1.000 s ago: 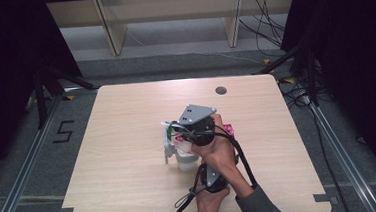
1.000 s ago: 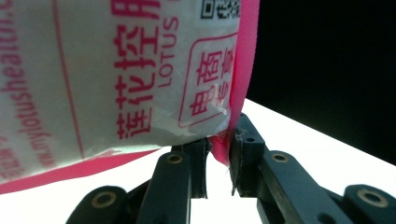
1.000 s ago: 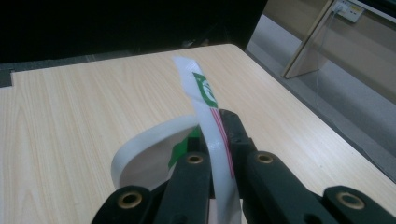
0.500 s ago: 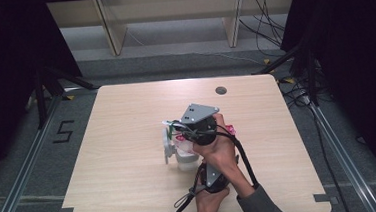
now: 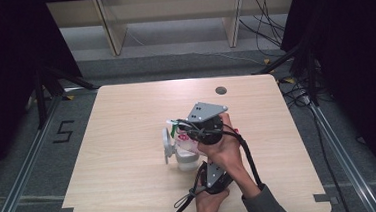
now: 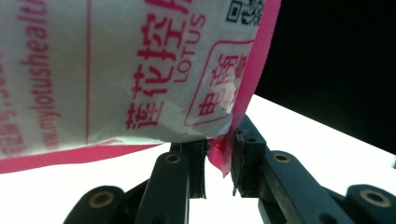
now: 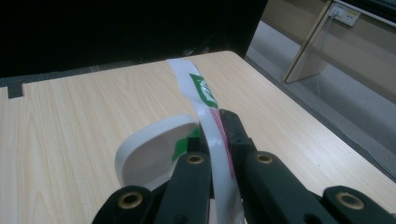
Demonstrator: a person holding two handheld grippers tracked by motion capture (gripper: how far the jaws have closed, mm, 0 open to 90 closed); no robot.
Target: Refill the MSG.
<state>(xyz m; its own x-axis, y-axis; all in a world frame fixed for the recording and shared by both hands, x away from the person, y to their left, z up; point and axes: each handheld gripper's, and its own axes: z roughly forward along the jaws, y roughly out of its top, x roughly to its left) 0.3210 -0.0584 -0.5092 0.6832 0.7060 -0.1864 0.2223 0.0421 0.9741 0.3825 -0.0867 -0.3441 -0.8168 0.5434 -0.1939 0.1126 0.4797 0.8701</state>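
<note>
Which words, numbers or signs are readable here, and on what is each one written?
"LOTUS": white and pink packet, red print.
"www.mylotushealt...": same packet, cut off at the edge.
Red Chinese characters: same packet, beside "LOTUS" and inside a red box.
QR code: packet's top edge, cut off.
"5": floor mark left of the table.
Green label on the strip: too blurred.

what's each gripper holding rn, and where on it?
Both grip the white-and-pink packet: left gripper pinches its pink corner, right gripper clamps its thin edge.

A pale wooden table (image 5: 128, 140) carries a white cup (image 5: 185, 159) near its middle, well short of the dark hole (image 5: 220, 90).
</note>
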